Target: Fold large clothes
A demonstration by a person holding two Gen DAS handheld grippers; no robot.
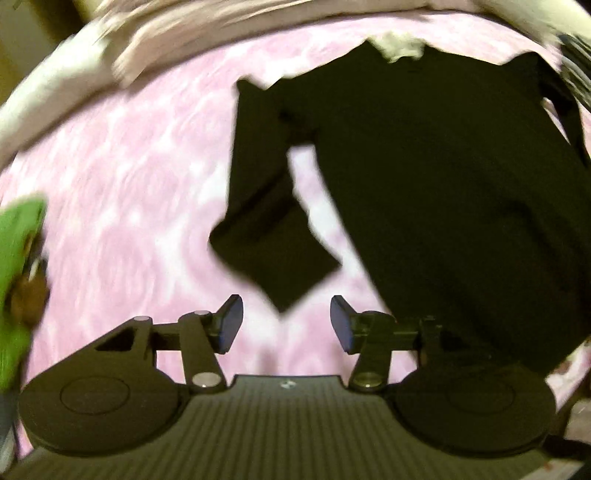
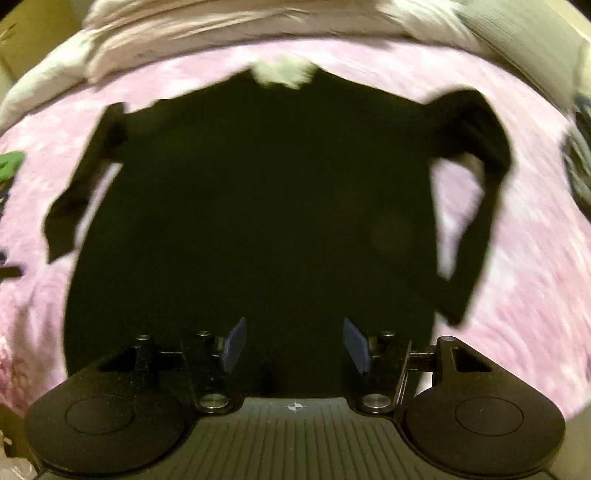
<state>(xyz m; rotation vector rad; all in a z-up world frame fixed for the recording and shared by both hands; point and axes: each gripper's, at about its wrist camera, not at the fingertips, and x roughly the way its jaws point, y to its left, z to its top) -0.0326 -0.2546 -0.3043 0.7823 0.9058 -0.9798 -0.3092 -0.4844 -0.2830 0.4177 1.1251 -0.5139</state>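
A black long-sleeved garment (image 2: 258, 206) lies spread flat on a pink patterned bedspread (image 2: 517, 295), with a pale furry collar (image 2: 284, 74) at its far end. Both sleeves hang down beside the body. My left gripper (image 1: 286, 323) is open, hovering over the bedspread just below the cuff of the left sleeve (image 1: 273, 254); the garment's body (image 1: 443, 184) fills the right of that view. My right gripper (image 2: 293, 345) is open above the garment's near hem, nothing between its blue pads. The right sleeve (image 2: 476, 206) bends at the elbow.
Bunched pale bedding (image 2: 221, 26) lies along the far edge of the bed. A green item (image 1: 18, 258) sits at the left edge of the bedspread (image 1: 110, 184). A dark striped object (image 2: 580, 162) lies at the far right. Both views are motion-blurred.
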